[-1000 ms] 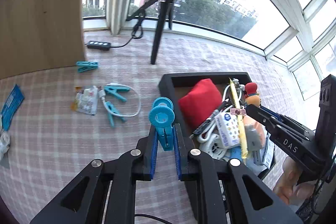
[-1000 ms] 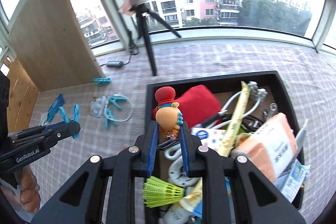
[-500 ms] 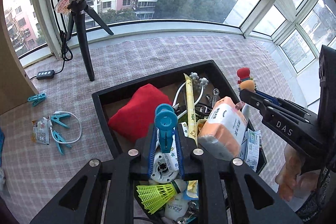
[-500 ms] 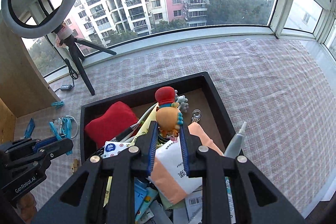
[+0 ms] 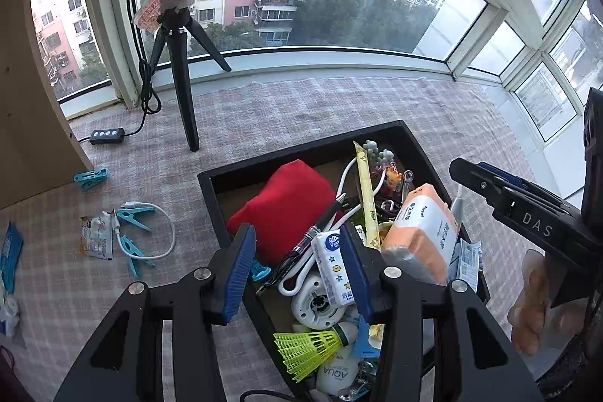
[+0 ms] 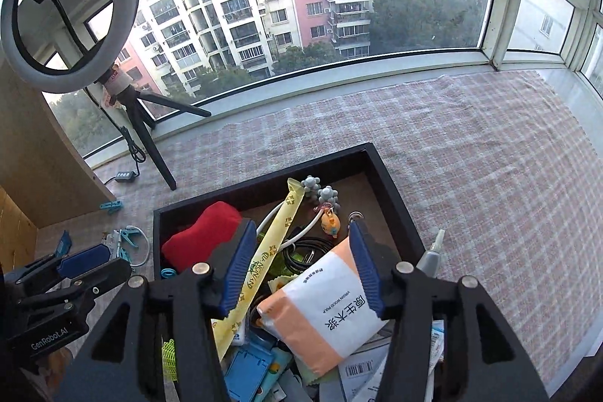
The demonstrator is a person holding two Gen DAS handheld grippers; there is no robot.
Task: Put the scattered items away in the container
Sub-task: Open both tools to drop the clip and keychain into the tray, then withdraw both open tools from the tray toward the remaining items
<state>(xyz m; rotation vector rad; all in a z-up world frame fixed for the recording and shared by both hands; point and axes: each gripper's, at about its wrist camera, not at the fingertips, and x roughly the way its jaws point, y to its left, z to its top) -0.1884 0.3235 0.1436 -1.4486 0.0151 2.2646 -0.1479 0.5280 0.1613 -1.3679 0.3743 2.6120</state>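
The black container (image 5: 301, 145) is packed with a red cushion (image 5: 286, 206), an orange tissue pack (image 5: 422, 232) and several small items. My left gripper (image 5: 297, 266) hangs over its near left corner, jaws opening, nothing pressed between them. A blue clip (image 5: 260, 270) lies just inside the wall beside the left finger. My right gripper (image 6: 301, 251) is over the container (image 6: 264, 181), jaws opening and empty above the tissue pack (image 6: 324, 311). The small orange toy figure (image 6: 331, 223) rests in the box beyond its fingertips.
On the checked cloth left of the box lie a blue clip (image 5: 90, 179), two clips with a white cable (image 5: 139, 232), a sachet (image 5: 96, 238) and a blue packet (image 5: 9, 255). A ring-light tripod (image 5: 181, 81) stands behind. A grey tube (image 6: 433, 247) leans at the box's right wall.
Both grippers swung over the container and opened. The blue clip left the left jaws and the toy figure left the right jaws; both now lie in the box.
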